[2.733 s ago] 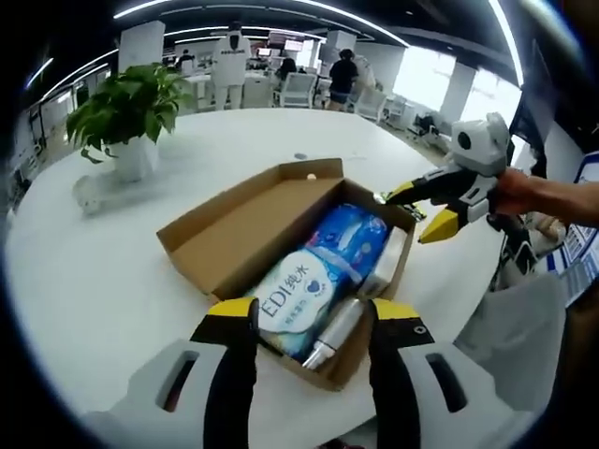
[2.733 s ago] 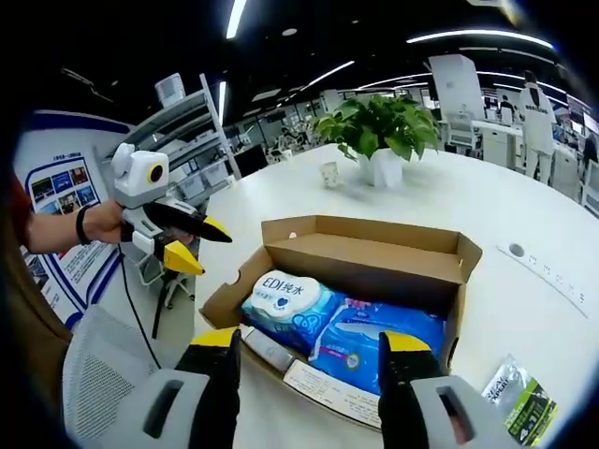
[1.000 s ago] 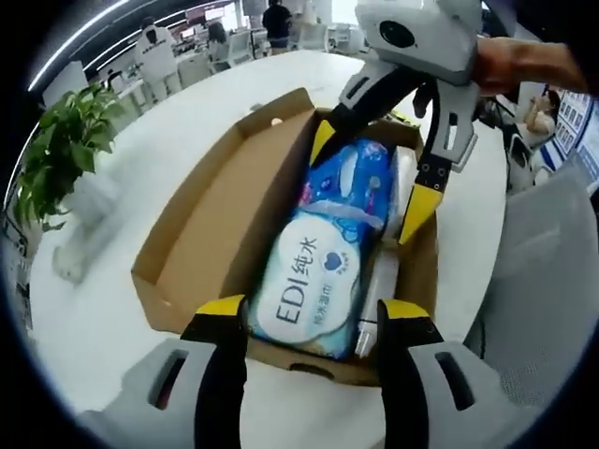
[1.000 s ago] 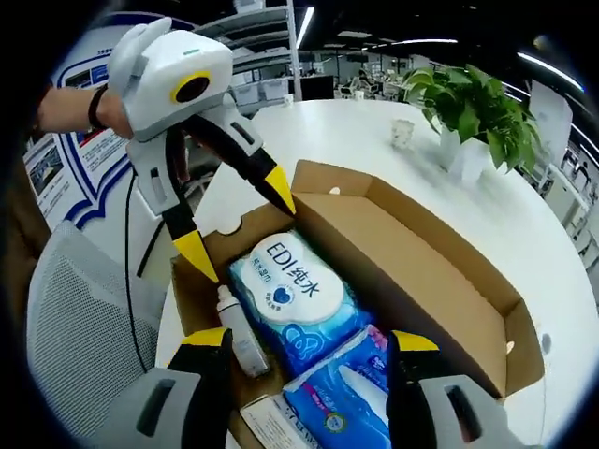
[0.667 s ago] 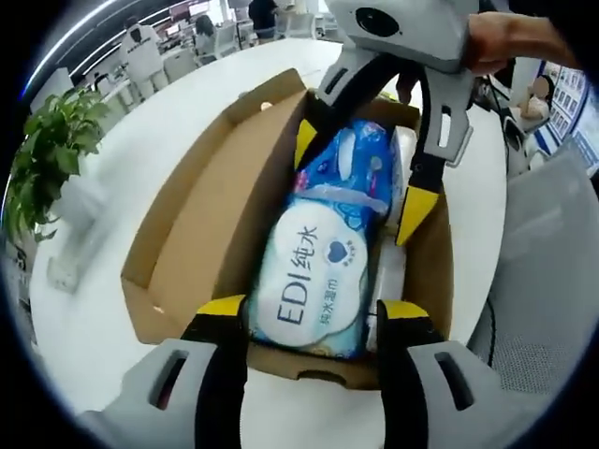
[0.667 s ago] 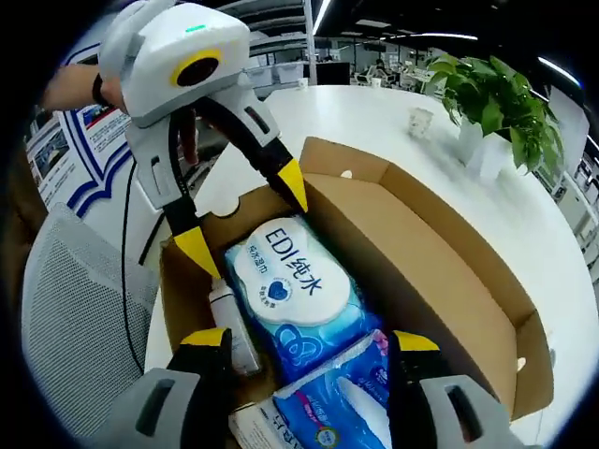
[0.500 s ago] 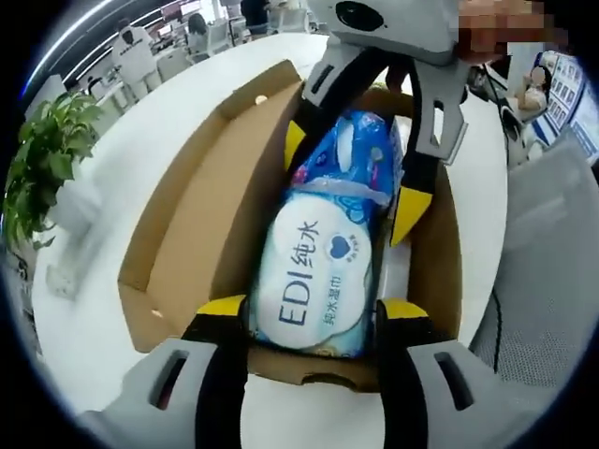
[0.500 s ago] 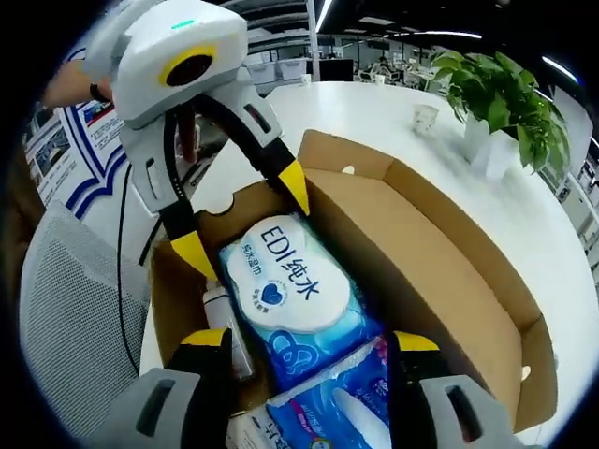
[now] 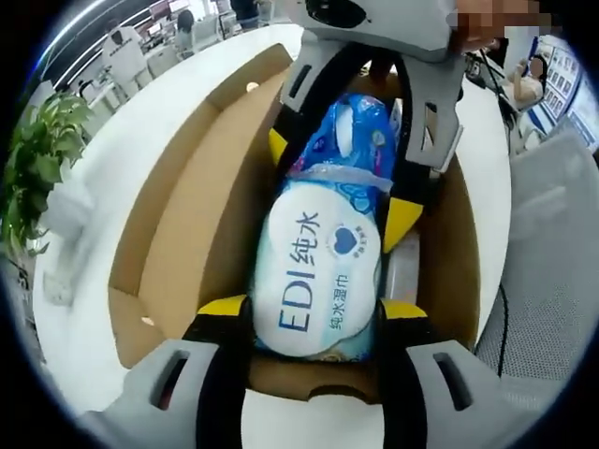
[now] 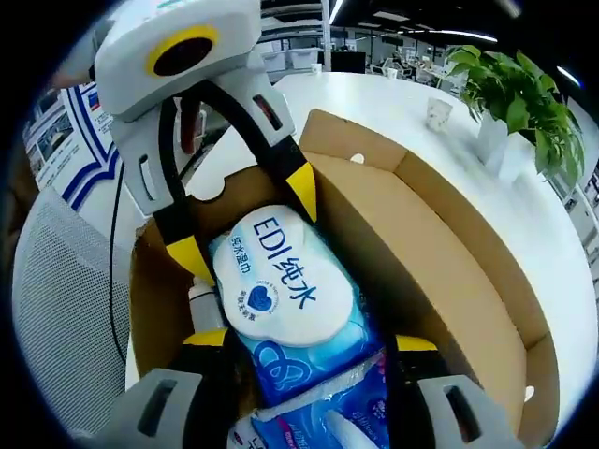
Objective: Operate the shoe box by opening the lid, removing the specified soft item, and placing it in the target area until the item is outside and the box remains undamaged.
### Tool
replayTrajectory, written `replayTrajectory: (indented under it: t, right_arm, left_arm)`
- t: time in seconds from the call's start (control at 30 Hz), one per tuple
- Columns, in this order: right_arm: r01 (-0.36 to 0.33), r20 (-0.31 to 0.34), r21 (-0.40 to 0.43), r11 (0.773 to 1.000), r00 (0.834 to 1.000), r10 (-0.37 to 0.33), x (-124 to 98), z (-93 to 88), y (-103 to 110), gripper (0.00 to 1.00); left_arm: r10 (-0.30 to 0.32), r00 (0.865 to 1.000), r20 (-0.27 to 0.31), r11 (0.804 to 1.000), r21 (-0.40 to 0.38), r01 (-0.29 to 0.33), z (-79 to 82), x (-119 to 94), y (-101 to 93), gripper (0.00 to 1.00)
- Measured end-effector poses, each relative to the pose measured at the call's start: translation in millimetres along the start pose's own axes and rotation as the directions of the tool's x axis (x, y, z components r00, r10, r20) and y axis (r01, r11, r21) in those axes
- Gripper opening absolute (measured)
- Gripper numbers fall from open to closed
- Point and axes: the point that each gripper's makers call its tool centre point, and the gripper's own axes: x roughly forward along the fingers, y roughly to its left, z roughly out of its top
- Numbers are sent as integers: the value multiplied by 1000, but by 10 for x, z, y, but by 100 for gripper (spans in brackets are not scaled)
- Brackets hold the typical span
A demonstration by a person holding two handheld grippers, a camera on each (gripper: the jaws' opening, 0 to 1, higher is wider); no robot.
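Inside the open cardboard shoe box (image 9: 178, 234), the EDI wet-wipes pack (image 9: 318, 281) lies lengthwise. Left gripper (image 9: 314, 309) straddles its near end, jaws spread, touching. Right gripper (image 10: 314, 341) straddles the opposite end, jaws apart. Blue tissue pack (image 9: 360, 140) lies beyond; potted plant (image 10: 510, 84) on the table.

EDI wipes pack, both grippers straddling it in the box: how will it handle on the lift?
The EDI wipes pack bulges with rounded edges, so it will probably squash and sag rather than stay stiff. Its glossy film looks slippery. It sits tight against the shoe box wall, so it may drag.
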Motion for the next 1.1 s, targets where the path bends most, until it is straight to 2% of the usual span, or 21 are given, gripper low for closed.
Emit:
replayTrajectory:
  t: [0.2,0.37,0.5,0.73,0.87,1.1]
  right_arm:
    - [0,8,-2,1000,1000,0,-6,-11,28,64]
    - [1,4,-27,1000,1000,-1,-11,-31,56,64]
    - [8,-23,-73,997,1000,-10,-1,-35,19,61]
    - [-27,-54,-135,990,998,20,78,-2,43,62]
    - [-35,-100,-215,976,995,14,135,-59,44,62]
    - [-45,-132,-298,953,991,5,190,-102,62,62]
  left_arm:
    - [-2,1000,5,1000,8,2,11,3,-10,53]
    - [-9,1000,-2,999,35,9,13,-5,-43,52]
    - [-13,1000,-13,998,58,13,15,3,-38,53]
    - [0,998,-59,986,167,10,0,73,-66,54]
    - [1,997,-72,981,192,13,-4,96,-62,55]
    - [-4,996,-91,974,226,24,4,165,-69,56]
